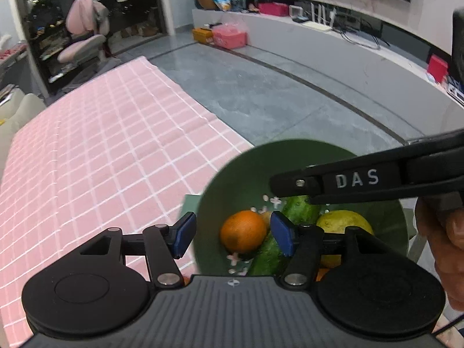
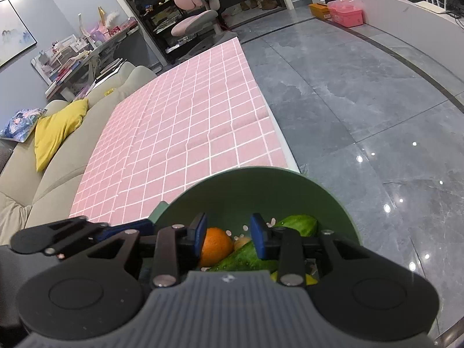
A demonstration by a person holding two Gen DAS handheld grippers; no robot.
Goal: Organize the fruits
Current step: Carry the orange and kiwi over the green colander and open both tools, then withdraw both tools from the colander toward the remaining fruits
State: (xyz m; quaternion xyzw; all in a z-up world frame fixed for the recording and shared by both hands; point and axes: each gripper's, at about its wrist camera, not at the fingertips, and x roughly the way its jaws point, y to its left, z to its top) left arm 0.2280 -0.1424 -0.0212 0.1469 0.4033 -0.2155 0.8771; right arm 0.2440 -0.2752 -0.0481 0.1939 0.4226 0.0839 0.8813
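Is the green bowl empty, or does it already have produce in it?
Not empty. The green bowl holds an orange, cucumbers and a yellow fruit, seen in both wrist views.

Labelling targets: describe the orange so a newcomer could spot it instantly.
Find the pink checked tablecloth; at its near edge sits a deep green bowl of produce. The round orange fruit lies against its left side, the only orange sphere beside long green cucumbers.

Glossy grey marble-look floor tiles (image 2: 362, 110) are reflecting ceiling lights. A pink checked cloth (image 2: 185, 133) is covering the desk, with a beige sofa (image 2: 55, 179) sitting beside it and bearing a yellow cushion (image 2: 58, 130). A pink office chair (image 2: 194, 14) is standing before dark shelving (image 2: 156, 5). A pink storage box (image 2: 346, 14) is resting by the curved white ledge (image 1: 333, 46).
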